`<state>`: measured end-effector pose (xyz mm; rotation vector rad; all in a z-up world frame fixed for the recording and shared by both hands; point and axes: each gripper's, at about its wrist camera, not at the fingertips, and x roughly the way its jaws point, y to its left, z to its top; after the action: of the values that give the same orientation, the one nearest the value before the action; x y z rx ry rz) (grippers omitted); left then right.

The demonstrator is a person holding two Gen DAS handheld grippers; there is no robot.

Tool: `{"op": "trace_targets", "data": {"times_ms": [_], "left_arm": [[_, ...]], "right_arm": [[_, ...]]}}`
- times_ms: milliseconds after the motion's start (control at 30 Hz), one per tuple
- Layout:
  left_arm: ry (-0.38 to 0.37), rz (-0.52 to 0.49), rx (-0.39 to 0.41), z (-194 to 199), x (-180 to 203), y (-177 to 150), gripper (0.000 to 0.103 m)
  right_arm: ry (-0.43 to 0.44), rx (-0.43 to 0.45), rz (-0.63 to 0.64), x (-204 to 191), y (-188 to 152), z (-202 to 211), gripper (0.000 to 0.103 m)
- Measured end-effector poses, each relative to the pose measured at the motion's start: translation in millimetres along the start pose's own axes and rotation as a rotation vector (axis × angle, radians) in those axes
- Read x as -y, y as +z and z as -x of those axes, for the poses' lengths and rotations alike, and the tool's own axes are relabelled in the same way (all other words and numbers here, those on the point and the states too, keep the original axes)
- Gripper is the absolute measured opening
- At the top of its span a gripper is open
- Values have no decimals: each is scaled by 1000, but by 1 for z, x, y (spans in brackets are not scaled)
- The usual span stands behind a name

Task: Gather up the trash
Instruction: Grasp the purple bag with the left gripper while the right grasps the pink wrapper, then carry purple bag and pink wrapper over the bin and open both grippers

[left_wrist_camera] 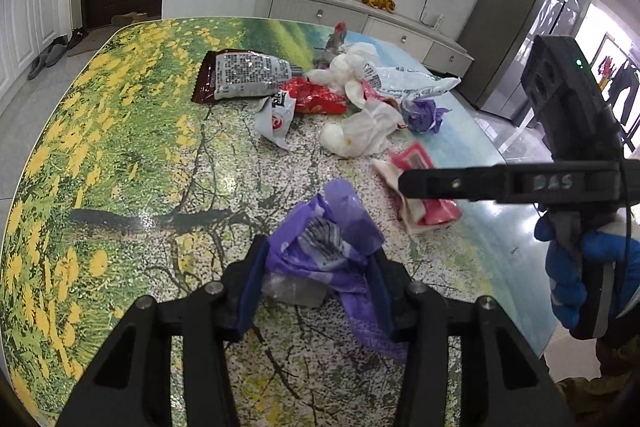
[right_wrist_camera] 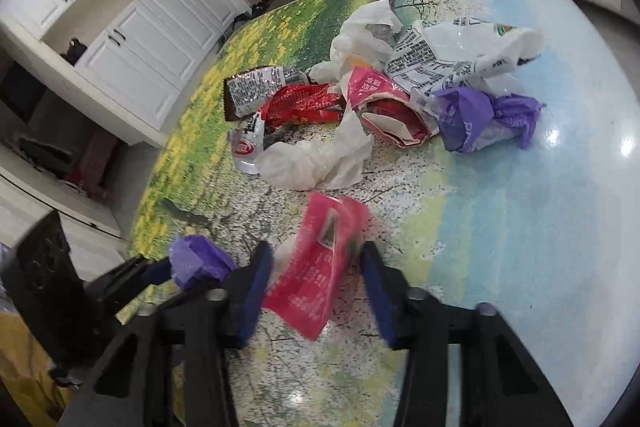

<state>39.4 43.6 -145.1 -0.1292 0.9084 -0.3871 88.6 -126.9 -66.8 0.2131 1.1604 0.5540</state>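
At the bottom of the left wrist view the left gripper [left_wrist_camera: 318, 283] has its fingers closed around a crumpled purple wrapper [left_wrist_camera: 324, 247], the pads seeming to press both sides; in the right wrist view the right gripper [right_wrist_camera: 316, 283] straddles a pink wrapper [right_wrist_camera: 316, 267], its left pad touching the foil, the right pad a little clear, so the grip is not yet firm. To do this well, the right fingers should finish closing on the wrapper's middle before lifting, and both should rise straight so nothing drags. Further up each frame, the remaining litter lies on the flower-printed desk [left_wrist_camera: 120, 147]: white tissue [right_wrist_camera: 312, 159], a red packet [right_wrist_camera: 304, 103], a brown packet [left_wrist_camera: 240, 75] and another purple wrapper [right_wrist_camera: 480, 119]
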Motion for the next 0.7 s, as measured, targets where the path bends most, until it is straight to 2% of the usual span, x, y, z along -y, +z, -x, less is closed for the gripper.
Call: {"op": "trace_targets", "data": {"times_ms": [67, 233, 500, 700], "left_arm": [[-9, 4, 3, 1, -1, 0, 42], [-14, 15, 16, 5, -2, -1, 37], [0, 21, 37, 13, 4, 5, 34], [-33, -32, 46, 19, 34, 23, 34]], "right_arm": [[11, -5, 6, 0, -1, -2, 25], [-5, 20, 54, -7, -3, -2, 18], [12, 125, 88, -3, -4, 26, 17], [-28, 240, 56, 22, -17, 70, 17]]}}
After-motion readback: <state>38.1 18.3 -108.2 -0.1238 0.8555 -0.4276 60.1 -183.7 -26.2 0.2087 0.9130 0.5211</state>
